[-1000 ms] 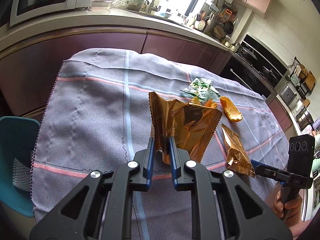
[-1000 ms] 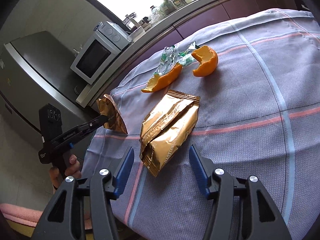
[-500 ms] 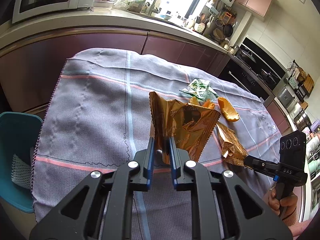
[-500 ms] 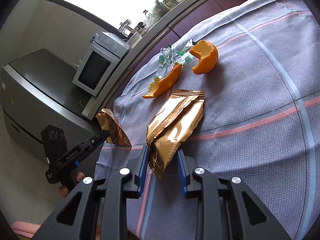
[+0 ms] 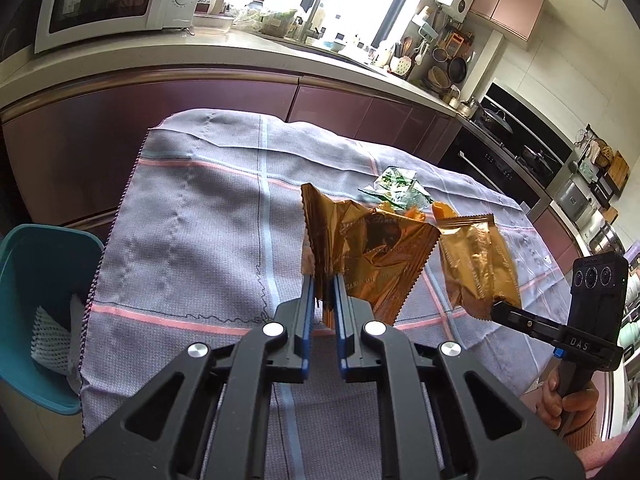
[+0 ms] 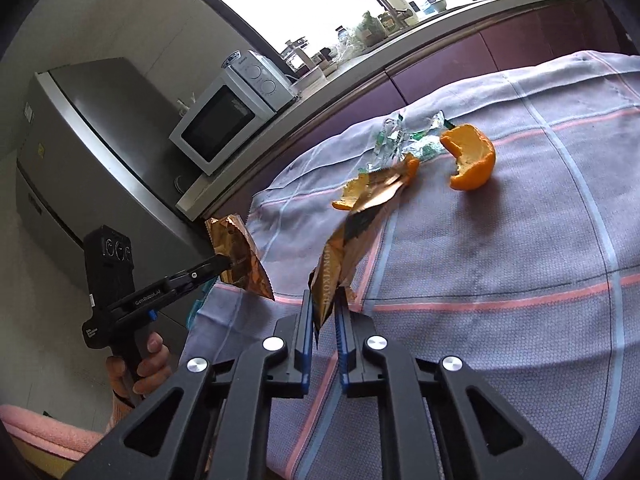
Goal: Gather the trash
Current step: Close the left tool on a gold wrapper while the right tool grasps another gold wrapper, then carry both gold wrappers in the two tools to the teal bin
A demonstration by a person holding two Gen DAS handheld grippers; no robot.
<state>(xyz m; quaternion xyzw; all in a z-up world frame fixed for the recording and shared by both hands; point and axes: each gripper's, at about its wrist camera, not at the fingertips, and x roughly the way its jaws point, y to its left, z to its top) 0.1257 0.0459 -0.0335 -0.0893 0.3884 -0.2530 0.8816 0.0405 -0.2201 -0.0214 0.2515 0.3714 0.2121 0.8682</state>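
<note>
My left gripper [image 5: 322,280] is shut on a torn golden foil wrapper [image 5: 372,252] and holds it above the cloth-covered table [image 5: 192,240]; this gripper and wrapper also show in the right wrist view [image 6: 236,256]. My right gripper [image 6: 324,300] is shut on a second golden snack wrapper [image 6: 352,240], lifted off the cloth; it shows in the left wrist view [image 5: 476,264]. Two orange peels [image 6: 472,160] [image 6: 360,190] and a crumpled green-and-silver wrapper [image 6: 400,136] lie further back on the table.
A teal waste bin [image 5: 36,312] with white paper inside stands on the floor left of the table. A kitchen counter with a microwave [image 5: 108,0] runs behind the table. A steel fridge [image 6: 88,152] stands at the left in the right wrist view.
My right gripper moved in, closed on the second golden wrapper and lifted it off the cloth. My left gripper kept hold of its wrapper and drew back slightly.
</note>
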